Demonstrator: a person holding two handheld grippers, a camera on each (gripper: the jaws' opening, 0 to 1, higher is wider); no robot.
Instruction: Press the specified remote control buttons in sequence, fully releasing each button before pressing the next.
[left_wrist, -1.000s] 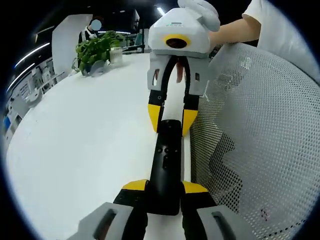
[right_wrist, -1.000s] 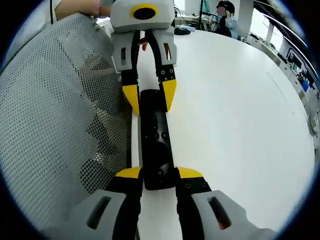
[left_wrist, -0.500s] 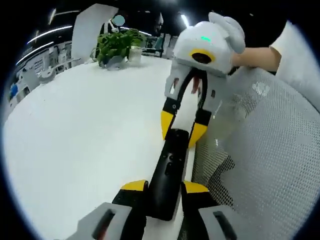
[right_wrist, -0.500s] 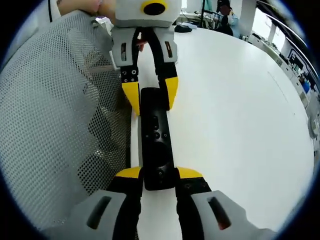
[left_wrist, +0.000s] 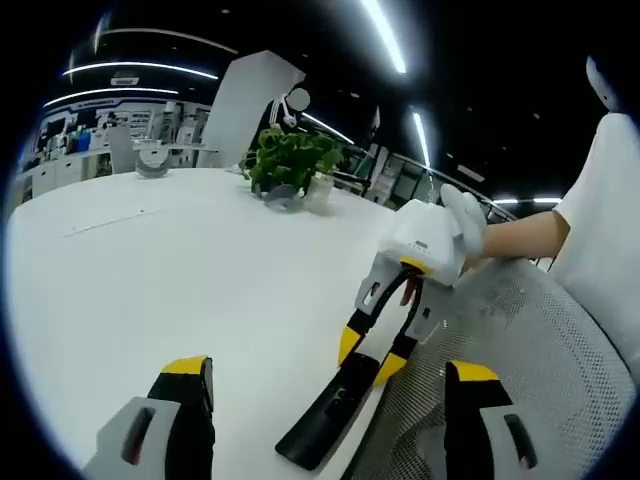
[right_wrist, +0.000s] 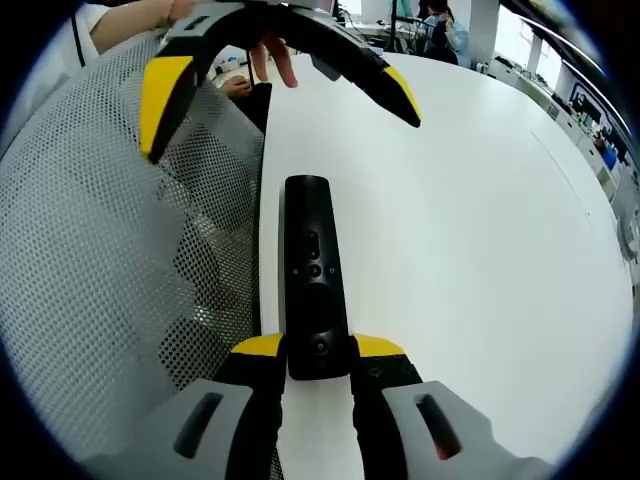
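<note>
My right gripper clamps the near end of the black remote control, its 2 yellow-tipped jaws tight on either side. The remote lies lengthwise on the white table, just beside a white mesh chair back. No lettering on its buttons is readable. My left gripper hangs above the table with jaws spread wide, nothing between them; the remote lies below it. A potted green plant stands well apart, far across the table.
</note>
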